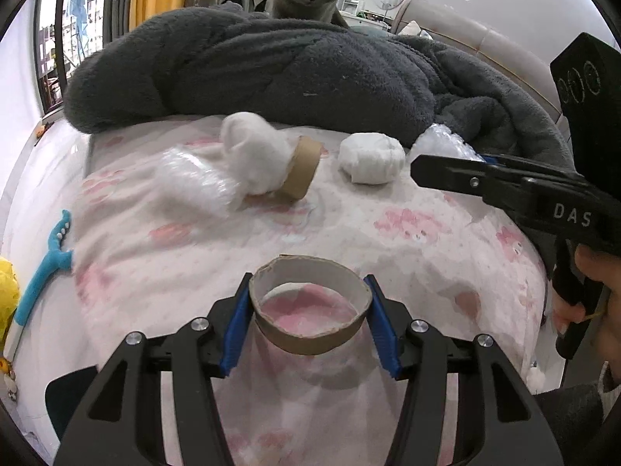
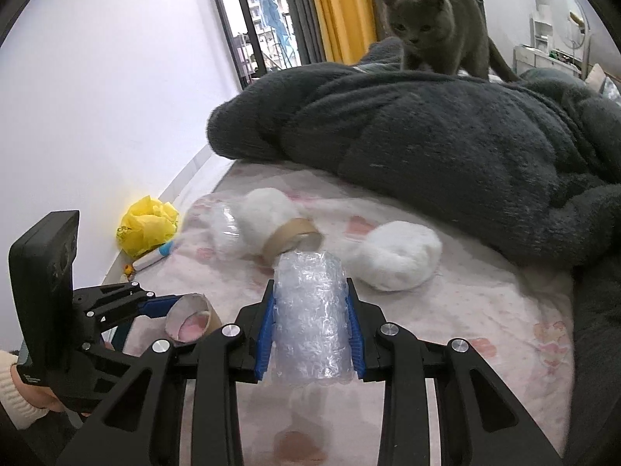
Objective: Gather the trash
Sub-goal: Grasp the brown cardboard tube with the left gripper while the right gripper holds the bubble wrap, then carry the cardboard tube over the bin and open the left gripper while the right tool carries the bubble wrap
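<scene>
My left gripper [image 1: 308,283] is shut on a short cardboard ring [image 1: 310,343], lifted just above the pink-patterned bed sheet [image 1: 388,233]. My right gripper [image 2: 309,285] is shut on a crumpled wad of clear plastic wrap [image 2: 310,318], also off the sheet. Each wrist view shows the other gripper: the right gripper [image 1: 423,169] at the right edge, the left gripper [image 2: 163,305] with its cardboard ring [image 2: 192,320] at lower left. Further back on the sheet lie a second cardboard ring [image 1: 300,173], a white tissue ball [image 1: 252,151] leaning on it, a second white wad [image 1: 370,157] and a clear plastic piece [image 1: 194,182].
A heaped dark grey blanket [image 2: 446,136] fills the back of the bed, and a grey cat [image 2: 431,19] stands on it, looking this way. A yellow bag [image 2: 145,225] and a blue handled tool [image 1: 46,264] lie at the left edge by the wall. A hand [image 1: 597,272] holds the right gripper.
</scene>
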Demonstrator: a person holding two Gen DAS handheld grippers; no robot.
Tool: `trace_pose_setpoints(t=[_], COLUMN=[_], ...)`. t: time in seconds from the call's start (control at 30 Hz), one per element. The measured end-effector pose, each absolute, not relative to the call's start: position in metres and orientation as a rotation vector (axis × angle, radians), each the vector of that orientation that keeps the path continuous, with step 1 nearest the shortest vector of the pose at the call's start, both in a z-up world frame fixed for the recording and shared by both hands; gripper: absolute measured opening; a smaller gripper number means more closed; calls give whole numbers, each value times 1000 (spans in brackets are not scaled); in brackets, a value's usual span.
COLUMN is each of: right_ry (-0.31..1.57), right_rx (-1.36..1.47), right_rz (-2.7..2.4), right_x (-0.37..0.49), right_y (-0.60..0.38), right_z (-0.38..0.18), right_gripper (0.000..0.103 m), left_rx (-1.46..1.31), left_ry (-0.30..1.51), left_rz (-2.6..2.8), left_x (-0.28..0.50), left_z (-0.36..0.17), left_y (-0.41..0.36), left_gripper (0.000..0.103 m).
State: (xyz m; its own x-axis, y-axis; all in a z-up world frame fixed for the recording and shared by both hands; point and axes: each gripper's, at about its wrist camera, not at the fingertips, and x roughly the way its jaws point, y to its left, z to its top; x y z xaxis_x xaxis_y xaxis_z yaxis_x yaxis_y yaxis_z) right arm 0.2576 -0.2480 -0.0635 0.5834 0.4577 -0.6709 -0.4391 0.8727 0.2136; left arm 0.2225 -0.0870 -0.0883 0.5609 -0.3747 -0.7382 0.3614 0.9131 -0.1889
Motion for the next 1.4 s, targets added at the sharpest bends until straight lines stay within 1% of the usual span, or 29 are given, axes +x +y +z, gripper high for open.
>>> trace_pose_setpoints(t=[0.37,0.57,0.87,1.2,1.4], right_ry=[781,775,769,780,809], right_rx=[-1,-17,-37,-60,-77], right_rz=[576,618,671,739,787], right_x=[230,220,214,208,202], right_y=[-196,-165,-116,-51,-14], right_z=[-62,-57,-53,-56,-66], right_gripper=[33,33,33,33,33], left_rx=[-32,-48,-72,-93,-94], left_ry=[853,860,926,1036,1130], left_rz=[-369,-314,-231,-125,-87], left_x=[188,177,164,159,151], left_z=[-79,-83,-110,-156,-186], left_y=[-42,-12,45,108,132], left_gripper=[58,59,59,59,59])
